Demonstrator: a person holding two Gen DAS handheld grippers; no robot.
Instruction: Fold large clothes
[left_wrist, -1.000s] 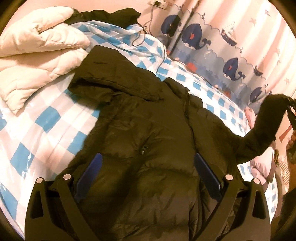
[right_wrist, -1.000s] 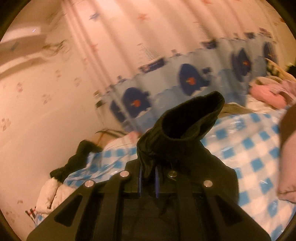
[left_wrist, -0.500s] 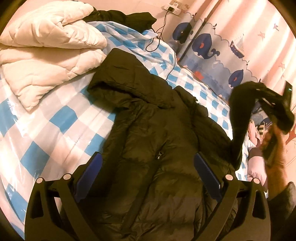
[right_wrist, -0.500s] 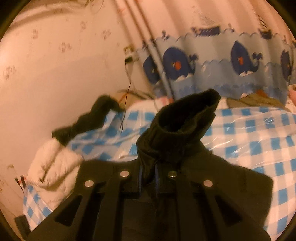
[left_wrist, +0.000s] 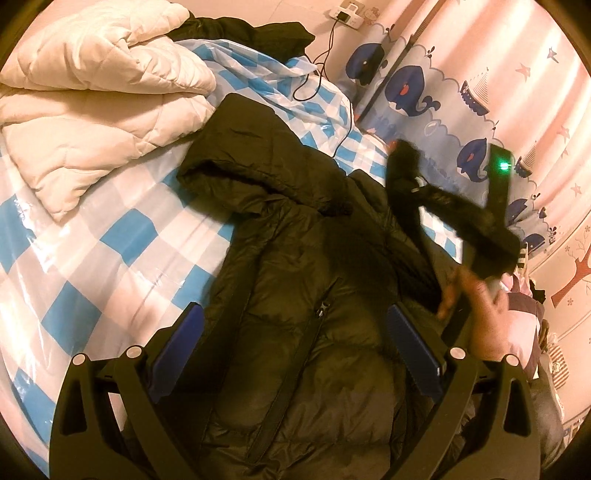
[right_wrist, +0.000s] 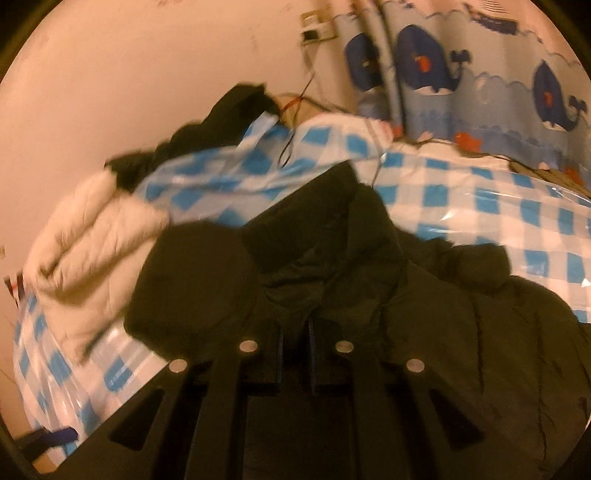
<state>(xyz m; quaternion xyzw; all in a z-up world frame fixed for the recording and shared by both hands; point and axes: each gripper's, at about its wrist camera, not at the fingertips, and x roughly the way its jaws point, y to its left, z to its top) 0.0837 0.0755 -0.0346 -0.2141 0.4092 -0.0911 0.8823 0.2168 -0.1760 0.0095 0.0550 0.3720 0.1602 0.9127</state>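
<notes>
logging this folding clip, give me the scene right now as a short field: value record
garment: black hooded puffer jacket, spread front up on the bed, zipper closed
surface: blue and white checked sheet
right tongs: shut on the jacket's sleeve cuff, held over the jacket body
left tongs: open, above the jacket's lower front, nothing between the pads
beside jacket: white quilted coat, folded near the hood
background: whale curtain; wall charger with cable
</notes>
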